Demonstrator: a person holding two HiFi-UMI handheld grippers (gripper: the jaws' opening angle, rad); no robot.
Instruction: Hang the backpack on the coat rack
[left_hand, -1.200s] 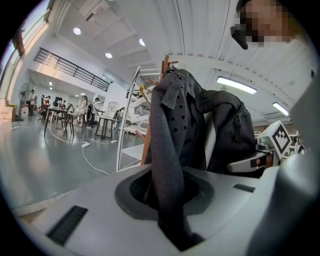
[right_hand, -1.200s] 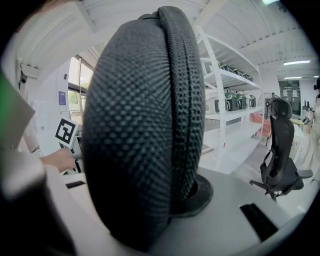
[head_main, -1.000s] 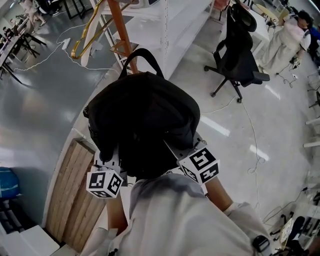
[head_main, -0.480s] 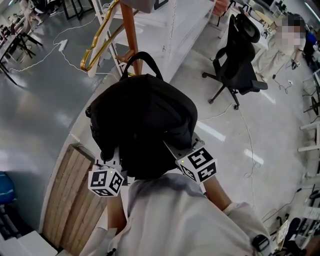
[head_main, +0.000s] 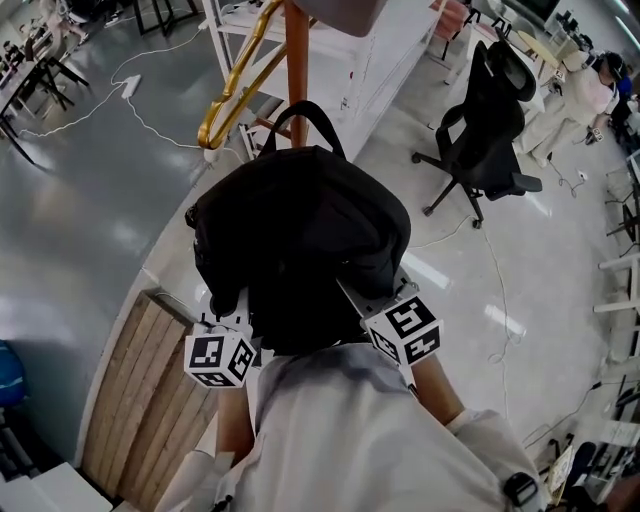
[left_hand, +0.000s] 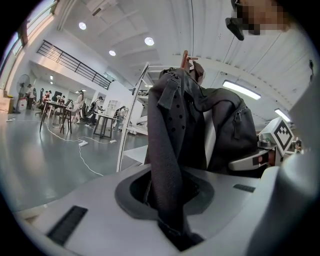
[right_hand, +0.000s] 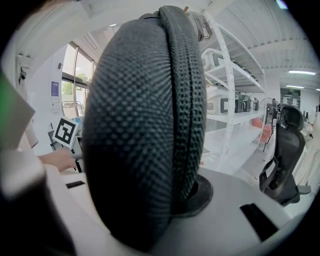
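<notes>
- backpack (head_main: 300, 235) is held up off the floor by both grippers, in front of the person and close to the coat rack (head_main: 297, 60)
- left gripper (left_hand: 170, 210): jaws are clamped on a thin shoulder strap (left_hand: 167, 160)
- right gripper (right_hand: 175, 200): jaws are clamped on the padded strap (right_hand: 145, 125)
- top handle (head_main: 303, 118) is lined up with the rack's orange pole in the head view; contact cannot be judged, and no hook is seen through it
- done: pickup and approach
- left: handle to be lifted over a hook (head_main: 235, 85), weight settled, both straps let go
</notes>
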